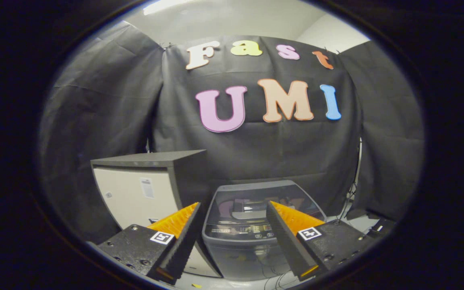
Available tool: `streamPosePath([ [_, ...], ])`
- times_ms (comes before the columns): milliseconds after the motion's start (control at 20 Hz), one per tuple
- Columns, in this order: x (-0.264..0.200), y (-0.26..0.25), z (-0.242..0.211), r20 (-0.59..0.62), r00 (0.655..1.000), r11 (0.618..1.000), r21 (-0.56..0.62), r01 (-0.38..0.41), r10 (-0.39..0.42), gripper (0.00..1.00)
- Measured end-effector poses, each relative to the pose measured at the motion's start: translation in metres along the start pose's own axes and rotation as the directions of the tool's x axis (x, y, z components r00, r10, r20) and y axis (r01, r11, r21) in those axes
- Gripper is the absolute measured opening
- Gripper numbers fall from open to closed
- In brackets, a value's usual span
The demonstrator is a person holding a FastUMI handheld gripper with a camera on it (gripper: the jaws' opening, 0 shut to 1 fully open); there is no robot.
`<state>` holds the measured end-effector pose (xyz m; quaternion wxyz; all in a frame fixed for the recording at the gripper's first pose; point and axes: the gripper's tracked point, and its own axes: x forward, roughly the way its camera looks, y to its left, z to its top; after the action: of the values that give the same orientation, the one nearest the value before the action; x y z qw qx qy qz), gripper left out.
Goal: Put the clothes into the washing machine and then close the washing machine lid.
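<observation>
— Gripper view first: what do we have ahead of us?

— We see the washing machine [243, 225] standing just beyond our fingers, its see-through lid [256, 201] lying flat and closed on top, with the control strip along the near edge.

— And our gripper [232, 207]?

— Our fingers are spread wide apart, nothing between them; the machine shows in the gap.

— Anything beside it?

— We see a pale cabinet [135, 193] with a dark top just next to the machine. We cannot make out any clothes through the lid.
</observation>
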<state>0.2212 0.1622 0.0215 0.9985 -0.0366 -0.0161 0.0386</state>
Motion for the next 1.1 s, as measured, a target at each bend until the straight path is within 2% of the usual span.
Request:
streamPosePath([
  [250, -0.03, 0.005, 0.017, 0.03, 1.0, 0.998, -0.068, -0.003, 0.005, 0.96],
  [500, -0.052, 0.007, 0.025, 0.042, 0.998, 0.997, -0.071, -0.034, 0.037, 0.96],
  [1100, -0.076, 0.004, 0.017, 0.106, 0.986, 0.991, 0.005, -0.131, 0.13, 0.96],
])
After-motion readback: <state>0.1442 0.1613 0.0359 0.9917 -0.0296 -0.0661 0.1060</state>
